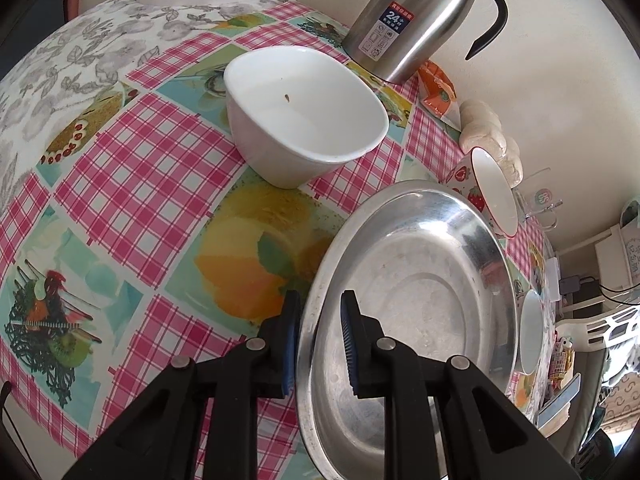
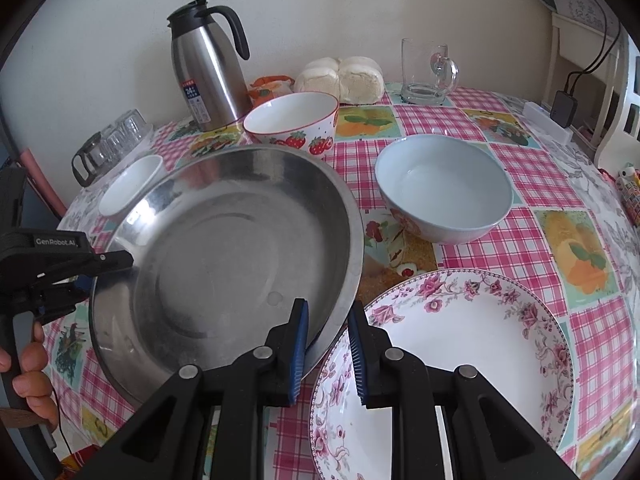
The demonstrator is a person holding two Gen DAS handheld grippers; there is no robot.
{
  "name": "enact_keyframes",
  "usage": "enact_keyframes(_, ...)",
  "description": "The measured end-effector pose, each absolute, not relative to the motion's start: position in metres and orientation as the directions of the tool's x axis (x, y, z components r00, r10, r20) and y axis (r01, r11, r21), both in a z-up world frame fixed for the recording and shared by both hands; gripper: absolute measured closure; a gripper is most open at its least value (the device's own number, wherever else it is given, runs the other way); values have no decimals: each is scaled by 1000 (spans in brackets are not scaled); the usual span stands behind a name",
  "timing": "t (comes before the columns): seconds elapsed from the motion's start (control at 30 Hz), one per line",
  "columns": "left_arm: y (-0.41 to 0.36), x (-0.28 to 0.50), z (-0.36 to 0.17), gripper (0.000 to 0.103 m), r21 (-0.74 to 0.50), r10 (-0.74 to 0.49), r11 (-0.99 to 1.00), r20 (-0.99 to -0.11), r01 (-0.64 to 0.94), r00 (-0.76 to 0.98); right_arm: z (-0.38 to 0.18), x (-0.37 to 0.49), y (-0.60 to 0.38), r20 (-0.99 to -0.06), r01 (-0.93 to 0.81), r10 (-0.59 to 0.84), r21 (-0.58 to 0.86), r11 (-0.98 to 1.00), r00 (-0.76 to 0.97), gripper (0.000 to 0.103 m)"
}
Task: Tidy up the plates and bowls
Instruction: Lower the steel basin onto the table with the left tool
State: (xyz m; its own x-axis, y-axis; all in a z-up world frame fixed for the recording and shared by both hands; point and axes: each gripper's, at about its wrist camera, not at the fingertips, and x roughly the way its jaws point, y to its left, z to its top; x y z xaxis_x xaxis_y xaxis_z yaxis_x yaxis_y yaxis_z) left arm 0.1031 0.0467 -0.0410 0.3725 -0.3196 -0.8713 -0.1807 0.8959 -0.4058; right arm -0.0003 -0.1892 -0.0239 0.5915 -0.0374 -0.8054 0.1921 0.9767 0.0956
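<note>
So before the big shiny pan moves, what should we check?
1. Left claw pinching the steel pan's rim: ok.
2. Right claw pinching the opposite rim: ok.
3. Pan empty: ok.
4. Pan clear of the floral plate: not ok, its edge overlaps the plate.
5. Strawberry bowl clear of the pan: cannot tell, it sits close behind.

Both tools are matte black plastic: the left gripper (image 1: 320, 300) and right gripper (image 2: 327, 307) each carry two angular fingers lined with ribbed blue pads (image 2: 301, 344) and round silver pivot screws (image 2: 263, 352). At the right view's left edge — white "GenRobot.AI" lettering (image 2: 55, 241), a grey handle.
</note>
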Motion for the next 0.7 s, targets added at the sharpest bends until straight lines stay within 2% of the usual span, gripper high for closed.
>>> enact_keyframes(0.7,40,109,-48,84,-405,-336,900,-880,-160,337,-23,-1,-189,-807,207,-58,81,975,588,81)
